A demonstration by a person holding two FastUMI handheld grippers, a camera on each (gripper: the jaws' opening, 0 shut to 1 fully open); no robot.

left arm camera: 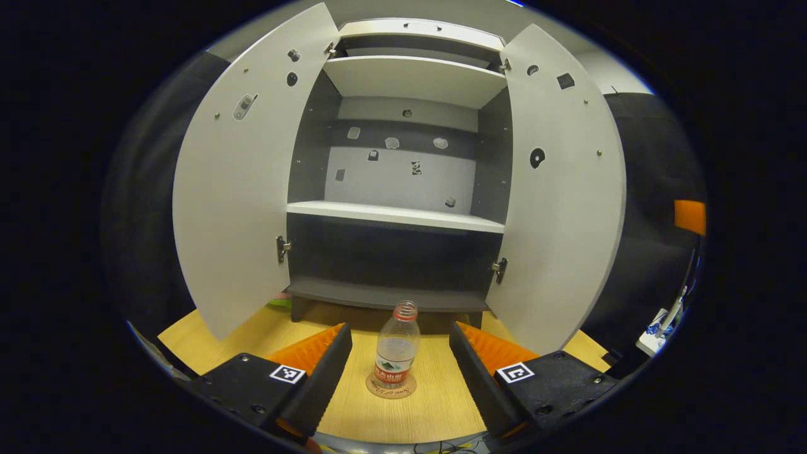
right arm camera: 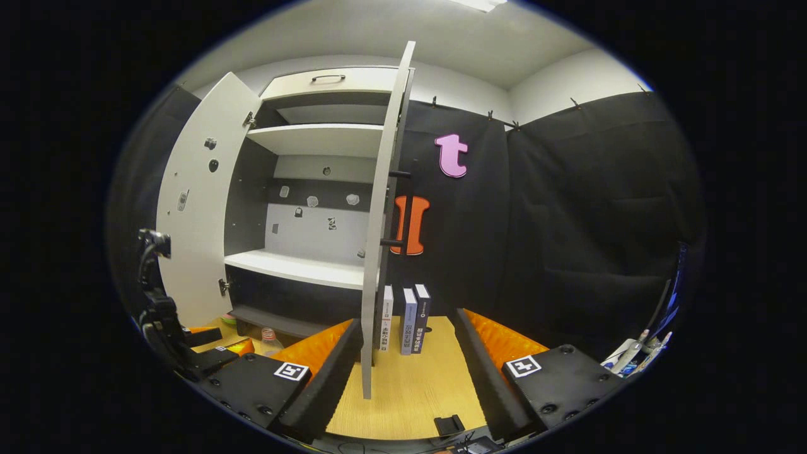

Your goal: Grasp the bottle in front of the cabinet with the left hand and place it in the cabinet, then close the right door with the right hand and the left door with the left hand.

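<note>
Left gripper view: left gripper (left arm camera: 400,353), fingers spread, frames the upright bottle (left arm camera: 396,350) before the open cabinet (left arm camera: 397,214); right gripper (right arm camera: 408,356) spread too.

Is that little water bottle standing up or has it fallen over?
Standing upright. In the left gripper view the bottle sits on a round coaster, neck pointing up, between the open fingers of the left gripper, untouched.
</note>
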